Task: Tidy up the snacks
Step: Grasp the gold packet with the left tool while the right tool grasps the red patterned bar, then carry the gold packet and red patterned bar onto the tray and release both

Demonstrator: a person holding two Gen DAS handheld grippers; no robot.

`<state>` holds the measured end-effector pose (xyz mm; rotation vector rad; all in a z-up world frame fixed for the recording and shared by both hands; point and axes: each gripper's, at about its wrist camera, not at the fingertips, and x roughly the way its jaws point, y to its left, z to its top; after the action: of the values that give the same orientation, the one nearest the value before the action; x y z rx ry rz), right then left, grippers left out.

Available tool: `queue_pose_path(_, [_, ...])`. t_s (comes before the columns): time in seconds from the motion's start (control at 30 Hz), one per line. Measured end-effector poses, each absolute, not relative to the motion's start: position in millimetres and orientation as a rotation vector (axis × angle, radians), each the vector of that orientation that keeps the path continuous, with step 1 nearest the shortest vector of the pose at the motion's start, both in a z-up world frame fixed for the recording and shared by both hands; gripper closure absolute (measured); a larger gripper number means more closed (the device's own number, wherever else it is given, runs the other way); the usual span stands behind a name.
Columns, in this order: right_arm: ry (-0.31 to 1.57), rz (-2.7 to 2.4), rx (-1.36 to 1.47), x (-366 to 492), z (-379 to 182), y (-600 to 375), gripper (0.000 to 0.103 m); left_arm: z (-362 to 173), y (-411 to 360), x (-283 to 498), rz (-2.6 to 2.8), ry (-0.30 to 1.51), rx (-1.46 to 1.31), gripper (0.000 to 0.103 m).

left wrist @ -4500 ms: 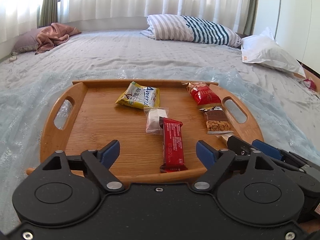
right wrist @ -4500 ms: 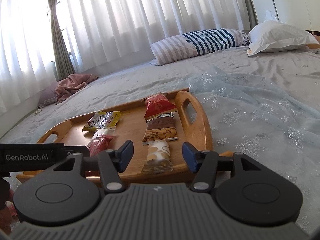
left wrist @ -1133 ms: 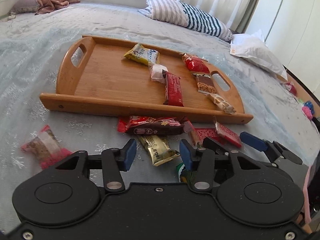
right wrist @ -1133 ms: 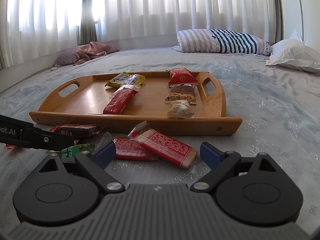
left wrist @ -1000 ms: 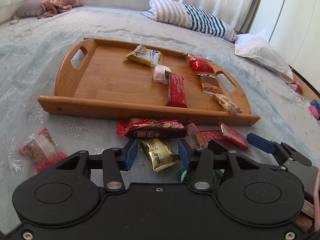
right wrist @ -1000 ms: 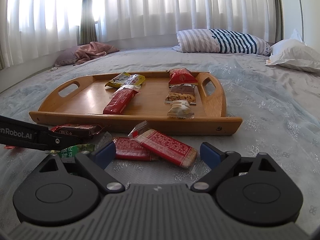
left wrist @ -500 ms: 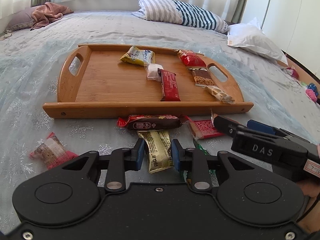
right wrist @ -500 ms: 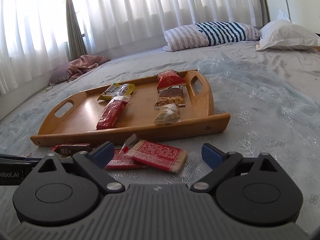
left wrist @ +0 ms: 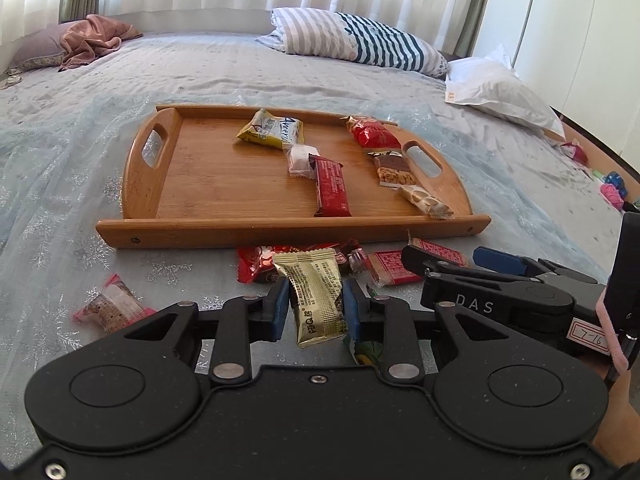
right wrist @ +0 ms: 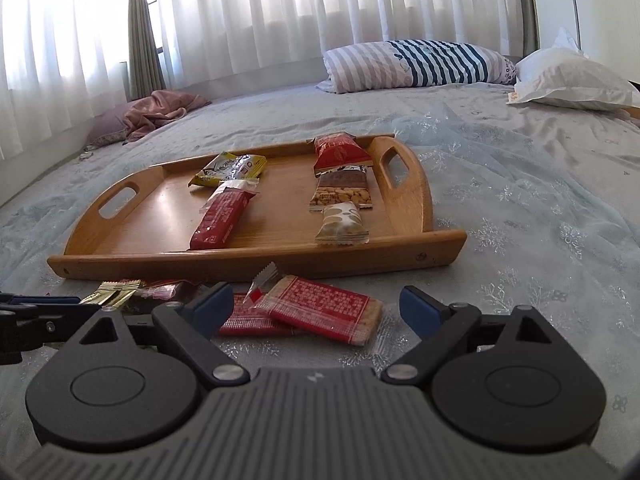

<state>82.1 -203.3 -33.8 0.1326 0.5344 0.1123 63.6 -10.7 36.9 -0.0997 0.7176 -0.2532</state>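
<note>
My left gripper (left wrist: 316, 304) is shut on a gold snack packet (left wrist: 316, 296), which hangs lifted off the bed in front of the wooden tray (left wrist: 224, 188). On the tray lie a yellow packet (left wrist: 270, 133), a small white packet (left wrist: 301, 159), a red bar (left wrist: 331, 185) and three more snacks along the right side. My right gripper (right wrist: 316, 308) stands open over two red wafer packets (right wrist: 320, 310) on the bed, touching neither. It also shows as a black body (left wrist: 496, 292) in the left wrist view.
Loose on the bed before the tray are a dark red bar (left wrist: 260, 262), a pink packet (left wrist: 112, 306) to the left and a green packet (left wrist: 366, 350) under my left gripper. Pillows (left wrist: 360, 40) lie at the far end. A hand (left wrist: 616, 412) shows at the right edge.
My left gripper closed on the gold packet and raised it a little off the bed. The right gripper stayed open over the red wafer packets, rolling slightly.
</note>
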Motion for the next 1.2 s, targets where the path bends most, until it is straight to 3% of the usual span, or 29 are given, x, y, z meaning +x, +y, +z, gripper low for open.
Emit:
queue_pose_path(0.4, [0.537, 0.115, 0.112, 80.3, -34.8, -199.3, 0.03, 38.9, -6.3, 66.8, -0.244, 0.709, -0.108, 0.076])
queue_pose_path(1.2, [0.437, 0.134, 0.043, 65.2, -10.9, -191.3, 0.033, 54.8, 16.1, 88.9, -0.225, 0.68, -0.141, 0.076])
